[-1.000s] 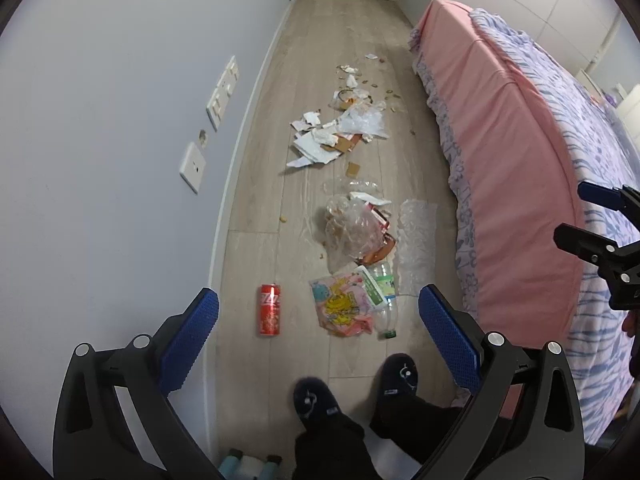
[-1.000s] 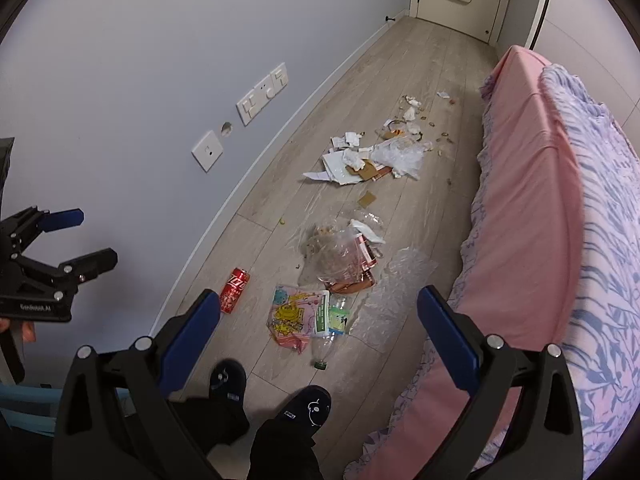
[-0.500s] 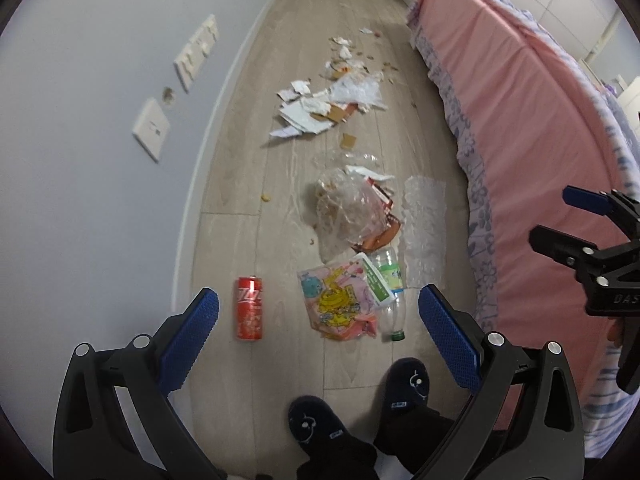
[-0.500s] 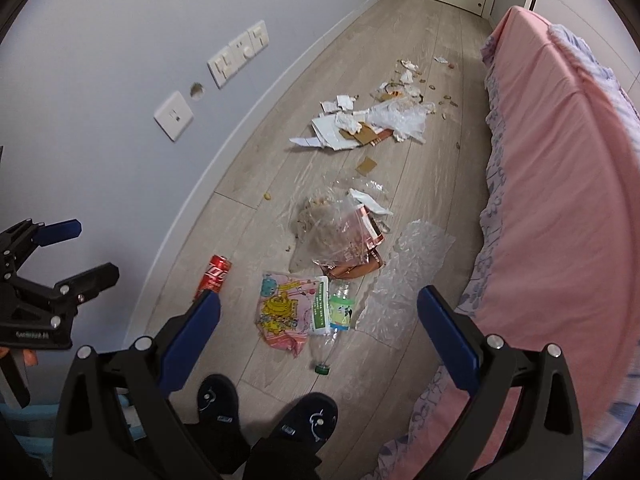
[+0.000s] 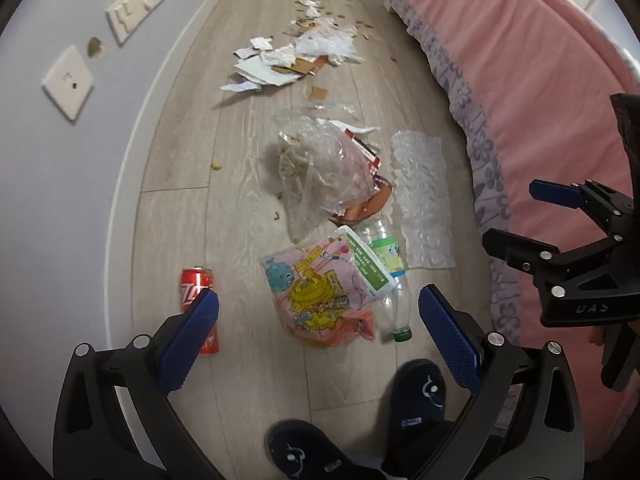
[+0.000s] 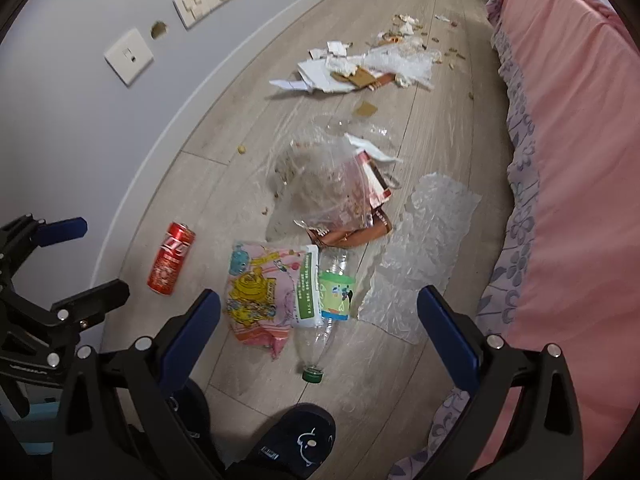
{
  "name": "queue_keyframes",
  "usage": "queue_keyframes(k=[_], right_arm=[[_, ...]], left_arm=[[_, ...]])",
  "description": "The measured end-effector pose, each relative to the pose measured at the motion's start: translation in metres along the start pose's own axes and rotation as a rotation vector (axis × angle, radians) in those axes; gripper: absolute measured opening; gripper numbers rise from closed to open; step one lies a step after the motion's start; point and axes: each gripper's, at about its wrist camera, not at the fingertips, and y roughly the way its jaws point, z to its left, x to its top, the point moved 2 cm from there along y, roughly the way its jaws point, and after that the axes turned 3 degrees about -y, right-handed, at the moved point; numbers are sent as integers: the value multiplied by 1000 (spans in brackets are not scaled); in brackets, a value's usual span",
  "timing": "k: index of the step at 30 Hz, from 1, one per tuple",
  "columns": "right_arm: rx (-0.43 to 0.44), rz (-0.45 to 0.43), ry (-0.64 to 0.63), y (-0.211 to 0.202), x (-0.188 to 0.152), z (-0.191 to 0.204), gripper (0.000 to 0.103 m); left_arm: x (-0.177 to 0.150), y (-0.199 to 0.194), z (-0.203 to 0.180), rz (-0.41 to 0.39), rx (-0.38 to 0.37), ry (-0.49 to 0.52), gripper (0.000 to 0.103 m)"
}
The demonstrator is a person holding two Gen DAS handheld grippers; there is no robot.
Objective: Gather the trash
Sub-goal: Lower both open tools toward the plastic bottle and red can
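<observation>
Where bed flanks floor, bubble wrap touches bottle.

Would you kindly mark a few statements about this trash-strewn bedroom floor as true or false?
1. The red soda can lies on its side on the floor. True.
2. The left gripper is shut on the can. False: it is open, holding nothing.
3. The plastic bottle has a green cap. True.
4. The bubble wrap lies on the pink bed. False: it lies on the floor beside it.
5. The right gripper is open. True.
</observation>
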Motion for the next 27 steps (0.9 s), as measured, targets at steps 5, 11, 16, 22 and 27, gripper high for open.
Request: queue_keyframes(k=[5,11,16,22,27], right_arm=[[-9,0,-3,35,-6,-3,96],[-2,3,-4,80,-11,-7,96],[6,13,18,122,-22,-10,96],[4,11,64,162,-27,-19,96],[6,11,72,190,-27,-23,96]], left_arm=[[-8,32,9,1,8,31,97],[-14,64,23,-10,-9,19,97],[-21,97,24,-20,-37,33,97],[-25,138,16,-25,-67,83,97],[-21,163,12,-35,-82,125,97]])
